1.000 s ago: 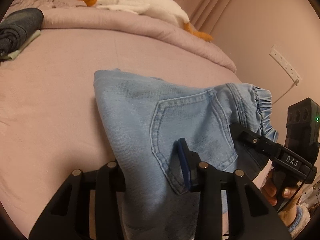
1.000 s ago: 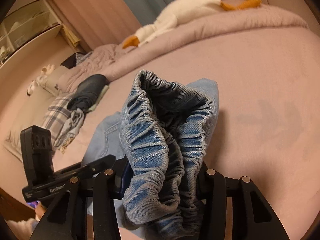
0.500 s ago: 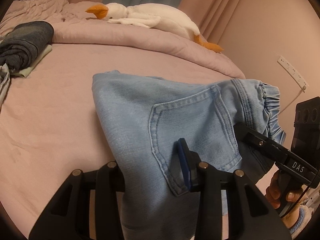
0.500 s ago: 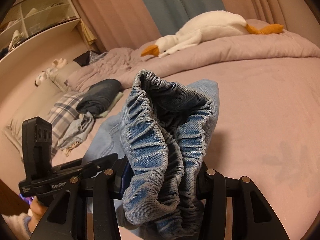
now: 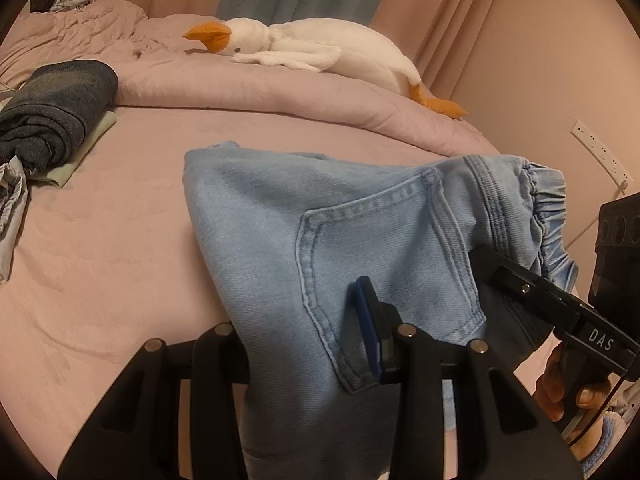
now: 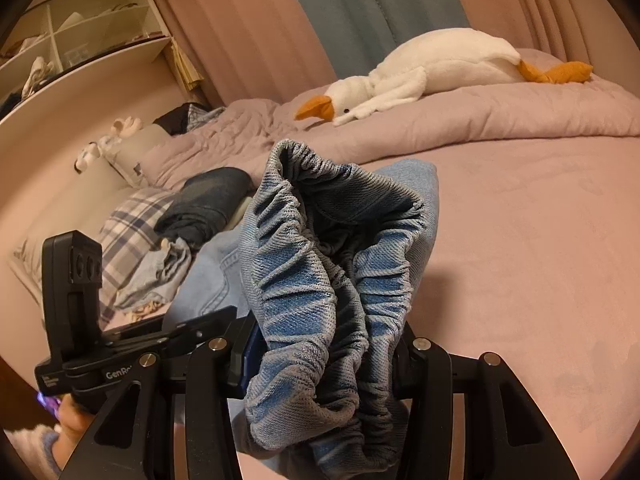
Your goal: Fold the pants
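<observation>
Light blue denim pants (image 5: 320, 240) are held up over the pink bed, back pocket facing the left wrist view. My left gripper (image 5: 308, 344) is shut on the pants below the pocket. My right gripper (image 6: 320, 356) is shut on the bunched elastic waistband (image 6: 320, 280). The right gripper also shows in the left wrist view (image 5: 532, 292) at the waistband end. The left gripper shows in the right wrist view (image 6: 132, 356) at lower left. The far end of the pants rests on the bed.
A white plush goose (image 5: 320, 48) lies on the folded pink quilt (image 5: 280, 96) at the back. A folded dark garment (image 5: 52, 108) and a plaid cloth (image 6: 132, 232) lie at the left. A shelf unit (image 6: 80, 40) stands behind. A wall socket strip (image 5: 600, 152) is at right.
Both grippers have risen with the pants in them, so more of the goose, curtains and shelves shows. Both grips are unchanged.
</observation>
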Demonstrator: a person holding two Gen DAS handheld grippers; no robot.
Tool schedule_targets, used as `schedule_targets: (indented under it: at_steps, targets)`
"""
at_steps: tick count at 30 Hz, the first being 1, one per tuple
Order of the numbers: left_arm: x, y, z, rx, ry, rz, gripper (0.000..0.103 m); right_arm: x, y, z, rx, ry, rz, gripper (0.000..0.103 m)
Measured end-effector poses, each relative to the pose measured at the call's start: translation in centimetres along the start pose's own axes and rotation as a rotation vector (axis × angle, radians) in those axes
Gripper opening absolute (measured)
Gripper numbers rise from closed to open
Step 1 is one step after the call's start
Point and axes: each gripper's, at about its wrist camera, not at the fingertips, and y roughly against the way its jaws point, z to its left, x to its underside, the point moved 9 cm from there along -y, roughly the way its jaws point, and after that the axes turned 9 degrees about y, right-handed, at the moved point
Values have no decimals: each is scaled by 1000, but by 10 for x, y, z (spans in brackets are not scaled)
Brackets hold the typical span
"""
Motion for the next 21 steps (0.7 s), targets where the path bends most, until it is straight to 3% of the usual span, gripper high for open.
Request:
schedule_targets:
  at_steps: [21]
  targets:
    - [-17, -51, 13, -53, -27, 44, 38, -4, -34, -14, 22, -35, 17, 50]
